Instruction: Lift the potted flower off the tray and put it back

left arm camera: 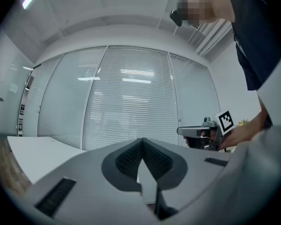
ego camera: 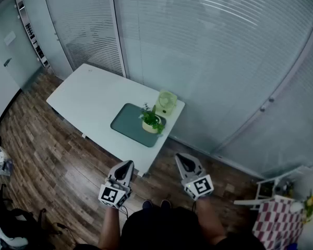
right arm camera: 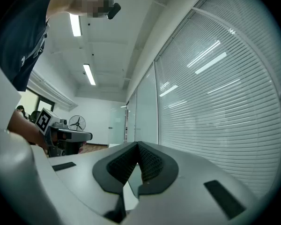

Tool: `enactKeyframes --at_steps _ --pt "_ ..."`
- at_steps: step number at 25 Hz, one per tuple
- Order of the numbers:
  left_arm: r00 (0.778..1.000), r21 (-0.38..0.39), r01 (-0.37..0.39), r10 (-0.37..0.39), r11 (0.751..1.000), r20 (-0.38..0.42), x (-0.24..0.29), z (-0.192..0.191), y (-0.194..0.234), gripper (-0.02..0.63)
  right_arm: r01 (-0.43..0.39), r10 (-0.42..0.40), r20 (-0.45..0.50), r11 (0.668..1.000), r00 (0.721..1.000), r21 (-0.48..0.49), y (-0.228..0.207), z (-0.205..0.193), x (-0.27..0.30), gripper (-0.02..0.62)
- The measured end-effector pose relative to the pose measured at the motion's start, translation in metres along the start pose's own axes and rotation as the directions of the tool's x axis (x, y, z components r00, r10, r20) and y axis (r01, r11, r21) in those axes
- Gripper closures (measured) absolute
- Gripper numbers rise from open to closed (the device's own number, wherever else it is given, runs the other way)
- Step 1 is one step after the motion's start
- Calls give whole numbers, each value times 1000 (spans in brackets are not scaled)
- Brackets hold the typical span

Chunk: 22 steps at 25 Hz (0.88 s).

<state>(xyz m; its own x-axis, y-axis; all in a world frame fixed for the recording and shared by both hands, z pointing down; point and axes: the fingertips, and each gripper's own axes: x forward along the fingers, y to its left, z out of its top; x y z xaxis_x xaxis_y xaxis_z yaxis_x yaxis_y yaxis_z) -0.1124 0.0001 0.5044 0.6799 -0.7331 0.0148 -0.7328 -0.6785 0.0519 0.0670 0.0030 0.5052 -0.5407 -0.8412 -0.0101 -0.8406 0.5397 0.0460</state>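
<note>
In the head view a small potted flower (ego camera: 152, 121) with green leaves and a pale pot stands at the right end of a dark green tray (ego camera: 126, 123) on a white table (ego camera: 88, 98). My left gripper (ego camera: 127, 165) and right gripper (ego camera: 182, 159) are held level near my body, short of the table's near edge, well apart from the pot. Both are shut with nothing between the jaws. The left gripper view shows its shut jaws (left arm camera: 141, 146) and the right gripper (left arm camera: 182, 131) beside it. The right gripper view shows its shut jaws (right arm camera: 138, 153) and the left gripper (right arm camera: 86, 136). The plant is hidden in both gripper views.
A pale green fan-like object (ego camera: 166, 102) stands on the table just behind the tray. Glass walls with blinds (ego camera: 208, 46) rise behind the table. The floor is wood (ego camera: 57, 160). A white rack with a checked cloth (ego camera: 274, 207) stands at the right.
</note>
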Motion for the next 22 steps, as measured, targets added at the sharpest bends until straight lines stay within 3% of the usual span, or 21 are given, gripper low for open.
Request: enactKeyframes --at_steps 7,12,17,22 --pt "1000 0 4 -4 1000 6 -5 1 2 598 -24 23 -36 999 999 -36 7 -3 1 594" --pt "1000 -11 5 -5 1000 20 -5 5 2 598 -29 29 -20 1000 999 10 5 -2 0 592" --pt "1000 30 -7 7 1000 0 -4 4 0 598 -13 12 -41 999 999 -30 4 -3 2 592" --pt "999 20 -27 26 999 47 -8 10 2 595 -6 5 -22 1000 1000 -28 3 -6 -2 591"
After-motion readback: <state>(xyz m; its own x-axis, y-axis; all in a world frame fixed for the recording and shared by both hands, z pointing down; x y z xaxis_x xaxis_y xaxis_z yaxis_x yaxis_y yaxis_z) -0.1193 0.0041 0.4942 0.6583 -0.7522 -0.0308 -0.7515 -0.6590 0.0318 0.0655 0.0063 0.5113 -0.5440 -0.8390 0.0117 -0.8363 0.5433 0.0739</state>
